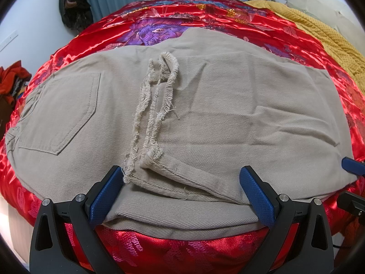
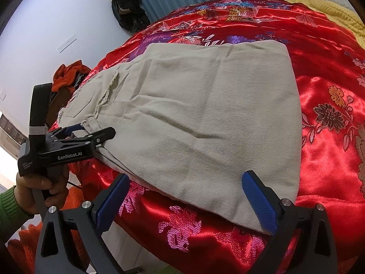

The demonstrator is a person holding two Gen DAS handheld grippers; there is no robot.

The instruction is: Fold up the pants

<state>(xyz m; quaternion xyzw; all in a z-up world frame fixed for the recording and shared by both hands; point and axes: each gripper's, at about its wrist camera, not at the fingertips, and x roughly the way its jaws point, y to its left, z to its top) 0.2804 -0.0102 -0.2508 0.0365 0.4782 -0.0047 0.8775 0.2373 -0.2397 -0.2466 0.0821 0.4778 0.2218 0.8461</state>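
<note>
The beige pants point(image 1: 205, 118) are laid folded once on the red satin bed cover point(image 2: 324, 118), frayed hems point(image 1: 150, 105) resting mid-stack. The near edge is framed by the left claw point(image 1: 182, 194) and right claw point(image 2: 186, 201), both spread wide and gripping nothing. Another fold is judged next; open cover is left far and right.

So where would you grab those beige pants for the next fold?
Probably at the frayed hem end of the pants, along the near edge by the left gripper. Come in low from the bed's edge: the layers stack there with free edges the open jaws can straddle.
</note>
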